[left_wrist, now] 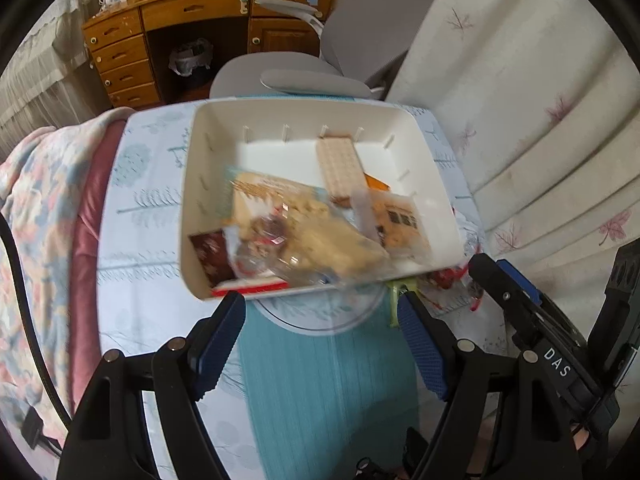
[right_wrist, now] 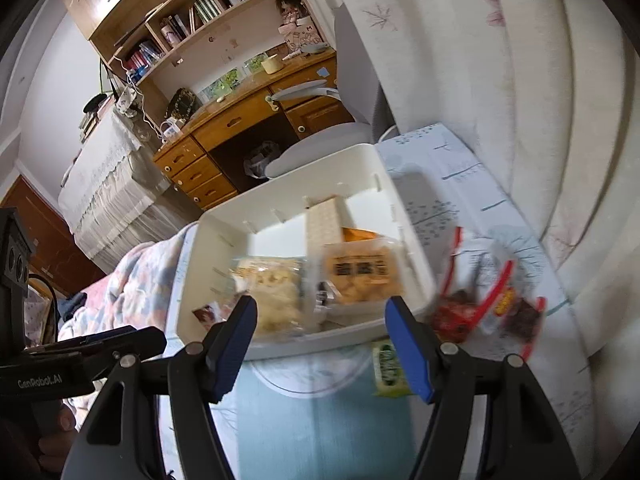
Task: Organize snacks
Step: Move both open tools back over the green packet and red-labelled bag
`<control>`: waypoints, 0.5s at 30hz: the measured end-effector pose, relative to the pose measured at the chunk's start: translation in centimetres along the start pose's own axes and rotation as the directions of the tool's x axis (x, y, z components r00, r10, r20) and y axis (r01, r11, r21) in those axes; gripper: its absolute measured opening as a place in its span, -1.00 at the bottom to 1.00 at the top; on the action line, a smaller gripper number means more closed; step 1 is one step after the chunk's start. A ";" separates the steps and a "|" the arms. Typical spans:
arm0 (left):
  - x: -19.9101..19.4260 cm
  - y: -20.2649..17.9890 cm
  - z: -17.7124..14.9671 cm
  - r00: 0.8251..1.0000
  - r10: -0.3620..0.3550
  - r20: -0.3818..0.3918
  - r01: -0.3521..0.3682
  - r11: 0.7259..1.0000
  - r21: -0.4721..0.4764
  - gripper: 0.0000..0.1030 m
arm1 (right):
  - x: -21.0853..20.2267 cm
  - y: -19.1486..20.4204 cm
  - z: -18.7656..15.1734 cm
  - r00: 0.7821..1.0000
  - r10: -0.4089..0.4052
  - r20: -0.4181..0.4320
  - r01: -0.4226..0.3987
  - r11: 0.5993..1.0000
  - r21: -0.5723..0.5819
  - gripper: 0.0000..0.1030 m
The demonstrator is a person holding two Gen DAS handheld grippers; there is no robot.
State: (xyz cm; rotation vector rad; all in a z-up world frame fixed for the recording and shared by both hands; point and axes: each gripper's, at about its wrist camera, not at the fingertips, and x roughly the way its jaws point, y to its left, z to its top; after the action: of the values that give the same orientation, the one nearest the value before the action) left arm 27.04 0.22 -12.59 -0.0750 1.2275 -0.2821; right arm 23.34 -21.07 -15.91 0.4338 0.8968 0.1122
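Observation:
A white plastic bin [left_wrist: 224,128] sits on the table and holds several snack packets, among them a long wafer pack [left_wrist: 340,168] and clear bags of pastries [left_wrist: 320,240]. My left gripper [left_wrist: 320,312] is open and empty just in front of the bin's near wall. My right gripper [right_wrist: 320,312] is open and empty at the bin's [right_wrist: 280,196] near edge. Red-edged snack packets [right_wrist: 480,308] lie on the table right of the bin. A small green packet [right_wrist: 386,368] lies by my right finger; it also shows in the left wrist view [left_wrist: 394,300].
The table carries a pale tree-print cloth [left_wrist: 132,280] and a teal mat [left_wrist: 320,392]. A grey chair [left_wrist: 312,76] and a wooden desk [left_wrist: 192,12] stand beyond. A floral blanket [left_wrist: 36,200] lies at the left, a curtain [left_wrist: 520,100] at the right.

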 end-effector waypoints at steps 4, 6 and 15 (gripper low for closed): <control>1.2 -1.9 -0.8 1.000 -0.006 -0.025 0.006 1.000 -0.017 0.55 | -0.5 -2.2 -0.1 1.000 -0.023 -0.018 0.023 1.000 -0.018 0.30; 1.7 -2.8 -1.2 0.999 -0.013 -0.033 0.012 1.000 -0.025 0.55 | -0.6 -3.4 -0.2 0.999 -0.036 -0.032 0.035 0.999 -0.025 0.30; 5.4 -7.6 -2.5 0.996 0.000 -0.086 -0.004 0.999 -0.047 0.56 | -0.4 -8.1 -0.5 0.992 -0.083 -0.091 0.075 0.993 -0.089 0.30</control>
State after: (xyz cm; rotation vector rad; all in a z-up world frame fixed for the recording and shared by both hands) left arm 25.00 -8.24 -16.82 -0.1027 1.3194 -0.2566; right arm 22.03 -28.31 -19.25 0.3147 0.9976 0.0985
